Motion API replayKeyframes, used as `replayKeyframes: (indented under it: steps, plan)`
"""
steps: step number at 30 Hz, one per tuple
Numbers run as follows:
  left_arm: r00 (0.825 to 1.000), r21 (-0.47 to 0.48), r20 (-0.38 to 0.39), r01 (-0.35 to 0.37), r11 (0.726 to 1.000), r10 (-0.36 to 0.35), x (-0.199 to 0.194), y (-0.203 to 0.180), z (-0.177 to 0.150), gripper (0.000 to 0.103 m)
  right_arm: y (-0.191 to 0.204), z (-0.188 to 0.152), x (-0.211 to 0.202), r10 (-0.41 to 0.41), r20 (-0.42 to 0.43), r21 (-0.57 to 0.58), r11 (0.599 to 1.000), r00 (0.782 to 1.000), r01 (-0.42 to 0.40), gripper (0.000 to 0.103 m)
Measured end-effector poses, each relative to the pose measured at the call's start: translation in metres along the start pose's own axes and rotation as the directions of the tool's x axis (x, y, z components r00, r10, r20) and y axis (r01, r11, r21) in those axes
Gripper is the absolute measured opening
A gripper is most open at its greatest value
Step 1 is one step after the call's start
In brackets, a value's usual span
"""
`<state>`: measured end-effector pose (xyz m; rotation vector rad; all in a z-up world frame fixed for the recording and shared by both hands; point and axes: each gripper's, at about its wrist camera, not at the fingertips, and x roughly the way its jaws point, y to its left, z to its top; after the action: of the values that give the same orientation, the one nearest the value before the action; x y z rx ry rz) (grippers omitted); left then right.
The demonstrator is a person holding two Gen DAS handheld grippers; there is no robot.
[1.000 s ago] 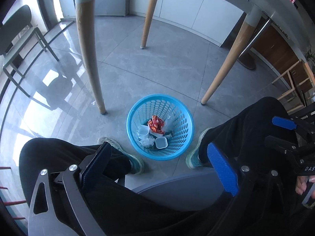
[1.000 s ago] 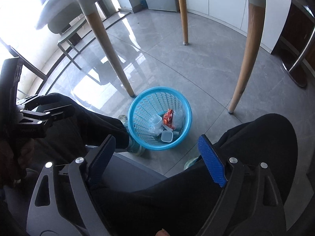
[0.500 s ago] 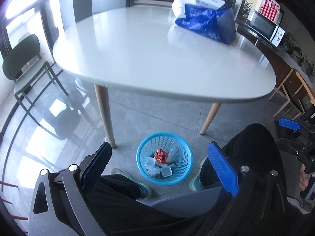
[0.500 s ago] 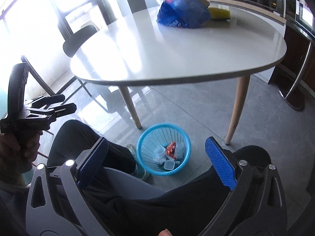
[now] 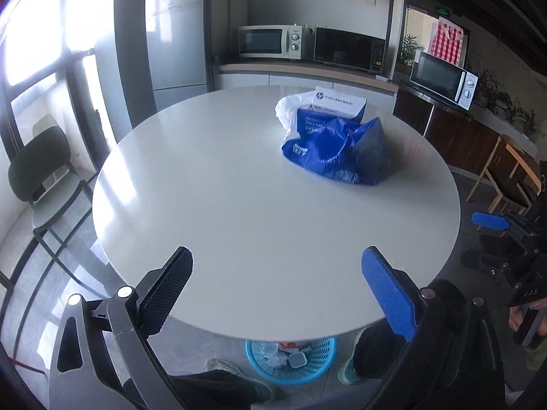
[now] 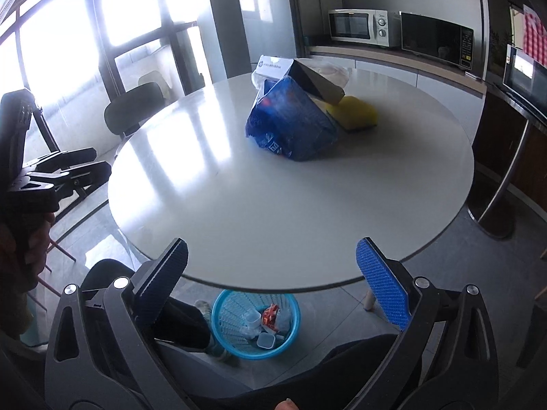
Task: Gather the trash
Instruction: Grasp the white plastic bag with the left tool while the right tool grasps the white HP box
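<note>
Two tongs, both wide apart and empty: left tongs [image 5: 277, 288], right tongs [image 6: 271, 283]. Each sits just short of the near rim of the bench [image 5: 239, 205]. One blue basket [image 6: 225, 311] on the floor under that near rim, between the person's two shoes. The trash in it: one red wrapper [image 6: 270, 314], a few small clear cups [image 6: 252, 317], and a square tub [image 6: 266, 340]; exact cup count unclear.

The near half of the round white bench top is bare, with open room across it. Far side holds one blue bag [image 5: 336, 152] with one white box [image 5: 338, 100] behind it, and one yellow pack [image 6: 354, 114] beside the bag, seen in the right view only. One dark chair [image 5: 41, 177] stands at the left edge. Three microwaves [image 5: 270, 41] and one fridge [image 5: 177, 44] at the back.

Versus a second ago: both views were under the bench top, looking down at the basket and table legs. Now both tongs are above the rim and see the top, and the basket is mostly hidden by the edge.
</note>
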<state>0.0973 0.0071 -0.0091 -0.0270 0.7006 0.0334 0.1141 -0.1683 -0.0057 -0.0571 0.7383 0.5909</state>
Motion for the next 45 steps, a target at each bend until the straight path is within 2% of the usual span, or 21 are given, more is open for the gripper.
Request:
replayKeyframes:
  steps: [11,18,25,30,35,39,45]
  plan:
    - [0.997,0.049,0.066,0.036,0.998,-0.039,0.019,-0.021,0.066,0.097,-0.025,0.042,0.029,0.041,0.032,-0.056,0.998,0.999,-0.039,0.094]
    - [0.997,0.08,0.081,0.009,0.997,-0.015,0.041,-0.025,0.109,0.097,-0.037,0.063,0.039,0.063,0.049,-0.057,0.997,0.997,-0.06,0.094]
    - [0.998,0.111,0.057,-0.02,0.994,0.014,0.067,-0.021,0.147,0.097,-0.041,0.093,0.038,0.115,0.074,-0.033,0.993,0.991,-0.113,0.094]
    - [1.0,0.08,0.021,-0.019,0.997,0.017,0.088,-0.005,0.16,0.097,-0.042,0.122,0.034,0.126,0.097,-0.035,0.992,0.987,-0.123,0.094]
    - [0.999,0.053,-0.036,-0.018,0.998,0.02,0.111,0.016,0.166,0.097,-0.039,0.143,0.045,0.124,0.079,-0.056,0.991,0.989,-0.119,0.094]
    - [0.996,0.014,-0.087,0.004,1.0,-0.002,0.125,0.034,0.169,0.097,-0.027,0.159,0.06,0.094,0.057,-0.131,0.988,0.994,-0.086,0.094]
    - [0.992,0.034,-0.122,0.006,0.999,-0.002,0.144,0.046,0.172,0.097,-0.001,0.18,0.088,0.029,0.008,-0.275,0.961,1.0,-0.026,0.094]
